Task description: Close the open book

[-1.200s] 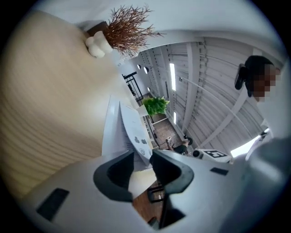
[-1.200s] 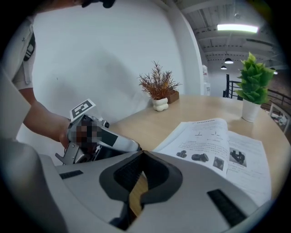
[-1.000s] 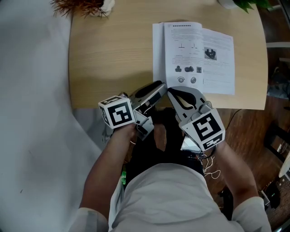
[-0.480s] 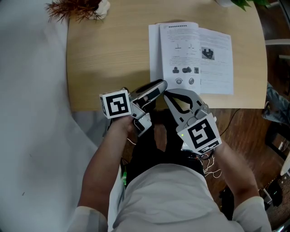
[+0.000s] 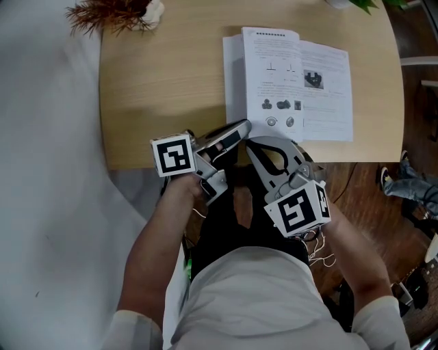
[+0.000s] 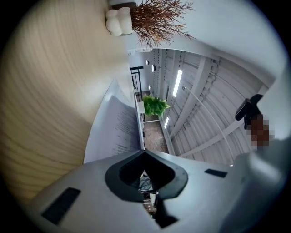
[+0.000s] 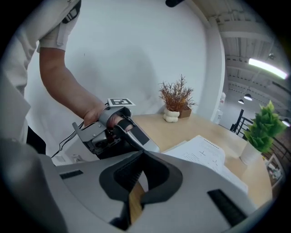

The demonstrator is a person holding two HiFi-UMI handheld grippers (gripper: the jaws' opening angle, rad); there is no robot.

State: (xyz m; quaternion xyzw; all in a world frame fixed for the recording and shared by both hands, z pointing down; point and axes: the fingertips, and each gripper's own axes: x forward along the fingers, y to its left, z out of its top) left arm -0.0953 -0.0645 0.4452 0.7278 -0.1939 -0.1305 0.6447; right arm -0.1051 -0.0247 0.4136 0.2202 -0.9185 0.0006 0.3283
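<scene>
The open book [image 5: 294, 82] lies flat on the wooden table [image 5: 164, 82], white printed pages up, toward the far right. Both grippers hover at the table's near edge, just short of the book's near left corner. My left gripper [image 5: 245, 126] points at that corner; its jaws have just closed, tips touching [image 6: 144, 152], nothing between them. The book's page [image 6: 116, 132] rises close ahead of it. My right gripper [image 5: 251, 142] sits beside it, jaws meeting at the tip [image 7: 142, 152], empty. The book [image 7: 204, 154] lies beyond it.
A dried plant in a white vase [image 5: 116, 12] stands at the table's far left corner. A green potted plant [image 7: 263, 129] stands at the far right. A white wall runs along the left. Someone's leg and shoe [image 5: 410, 188] show on the brown floor at right.
The right gripper has rolled, its marker cube tilting and sliding slightly toward me. The left gripper has barely shifted. A leg has come into view at the right edge.
</scene>
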